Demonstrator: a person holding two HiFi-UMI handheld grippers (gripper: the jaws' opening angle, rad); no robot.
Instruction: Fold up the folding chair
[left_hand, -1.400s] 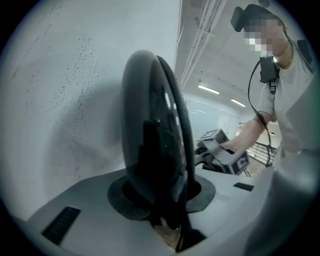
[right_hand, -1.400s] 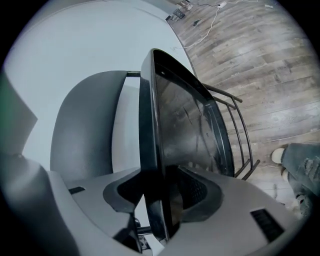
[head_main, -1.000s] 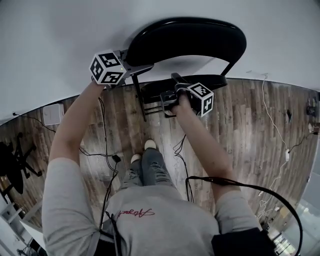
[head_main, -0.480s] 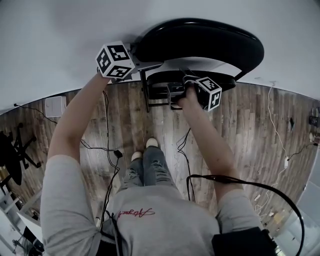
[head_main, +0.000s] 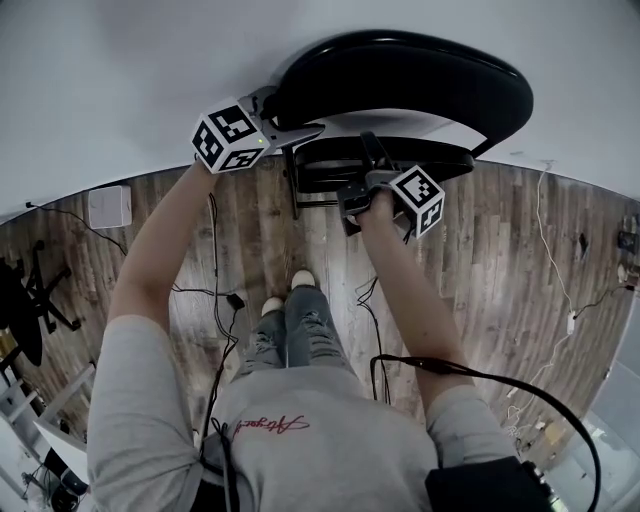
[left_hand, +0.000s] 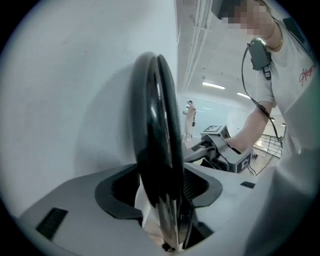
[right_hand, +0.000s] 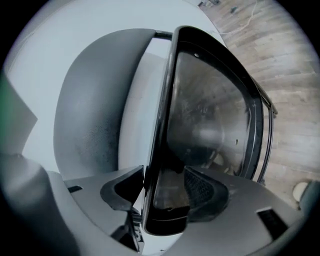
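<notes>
Since both claws are easing apart right at this moment, my big worry is the folding chair (head_main: 480, 100) being left to stand on its own. It's up by the white wall (head_main: 120, 80) and looks pretty much folded flat to me, with the seat (head_main: 400, 160) swung up close under the backrest (head_main: 400, 70). The left claw (head_main: 300, 128) is opening around the backrest's rim. The rim sits between the jaws with a sliver of daylight on one side, so I wouldn't call that a grip. The right claw (head_main: 362, 175) is opening wide too, with the seat's edge between its jaws and nothing really pinched.

What could go wrong: the thin legs (head_main: 290, 190) could skate out on that smooth wood-plank floor (head_main: 500, 260). Then the whole thing slides down the wall or tips toward the person's feet (head_main: 285, 297). The seat might also flop back open if the hinge is loose. Pulling a claw out crooked could snag a rim and drag the chair over.

Material-wise, the backrest and seat are glossy black and hard-looking, rounded with a raised lip, so slick stuff for pads. The seat's underside looks duller and scuffed. The frame is skinny dark tubing.
</notes>
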